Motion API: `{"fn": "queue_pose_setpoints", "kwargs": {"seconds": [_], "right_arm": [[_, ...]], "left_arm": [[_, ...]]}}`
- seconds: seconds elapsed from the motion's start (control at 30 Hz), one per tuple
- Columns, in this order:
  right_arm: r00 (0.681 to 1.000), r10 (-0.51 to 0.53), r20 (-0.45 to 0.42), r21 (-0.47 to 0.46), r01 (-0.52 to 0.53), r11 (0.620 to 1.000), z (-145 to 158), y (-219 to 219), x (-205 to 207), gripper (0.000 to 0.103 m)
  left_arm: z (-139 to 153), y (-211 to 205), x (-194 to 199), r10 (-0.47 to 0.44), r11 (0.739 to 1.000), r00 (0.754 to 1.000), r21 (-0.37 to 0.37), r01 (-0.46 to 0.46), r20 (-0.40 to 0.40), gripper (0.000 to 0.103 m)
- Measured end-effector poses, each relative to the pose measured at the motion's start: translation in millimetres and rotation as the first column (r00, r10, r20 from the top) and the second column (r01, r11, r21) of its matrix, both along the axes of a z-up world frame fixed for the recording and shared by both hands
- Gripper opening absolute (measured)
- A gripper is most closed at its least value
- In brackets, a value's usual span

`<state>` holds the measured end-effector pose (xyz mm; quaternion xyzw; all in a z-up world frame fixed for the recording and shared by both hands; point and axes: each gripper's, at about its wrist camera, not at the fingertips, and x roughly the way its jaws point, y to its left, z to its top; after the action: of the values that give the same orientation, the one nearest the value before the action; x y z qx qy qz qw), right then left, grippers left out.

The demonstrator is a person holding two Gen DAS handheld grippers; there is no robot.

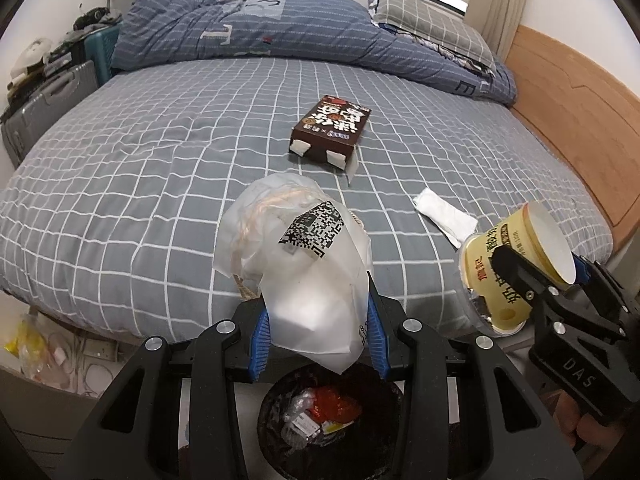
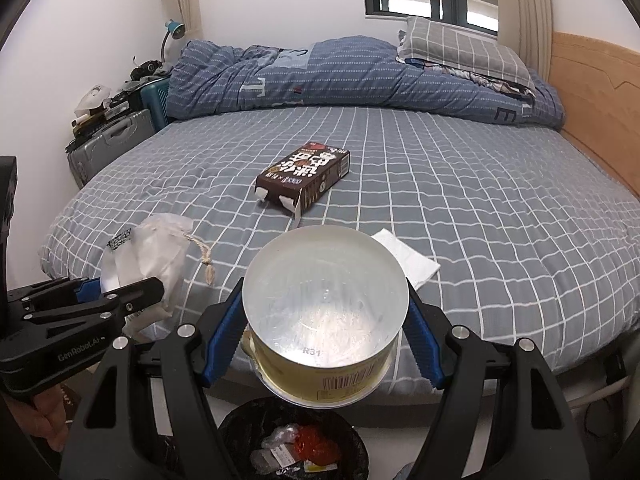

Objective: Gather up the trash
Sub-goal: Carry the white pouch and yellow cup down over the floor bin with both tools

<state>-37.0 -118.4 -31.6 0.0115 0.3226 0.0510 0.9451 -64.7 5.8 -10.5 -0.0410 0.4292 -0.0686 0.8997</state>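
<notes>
Two grippers loaded, both hanging at bed [image 1: 120, 184] edge over black trash bin [image 1: 276, 436]. Bin mouth directly below both sets of fingertips, so release drop is near vertical. Left gripper [image 1: 318, 340] pinches white plastic bag [image 1: 296, 252], bag tail right above bin rim. Right gripper [image 2: 326, 344] clamps yellow instant-noodle cup [image 2: 326, 312], cup axis tipped toward bed. Left on bed: brown carton [image 1: 330, 130], farther in; white tissue [image 1: 444, 216] nearer right gripper.
</notes>
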Motion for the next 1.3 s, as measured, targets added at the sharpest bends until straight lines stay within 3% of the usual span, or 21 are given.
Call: {"fn": "queue_pose_setpoints", "kwargs": {"seconds": [0.33, 1.3], "right_arm": [[0.999, 0.009, -0.031, 0.000, -0.009, 1.000, -10, 5, -21, 0.069], [0.985, -0.028, -0.173, -0.025, 0.024, 0.999, -55, -9, -77, 0.069]], "left_arm": [[-9, -5, -26, -0.015, 1.000, 1.000, 0.000, 0.015, -0.024, 0.039], [-63, -9, -95, 0.013, 1.000, 0.978, -0.009, -0.015, -0.210, 0.039]]}}
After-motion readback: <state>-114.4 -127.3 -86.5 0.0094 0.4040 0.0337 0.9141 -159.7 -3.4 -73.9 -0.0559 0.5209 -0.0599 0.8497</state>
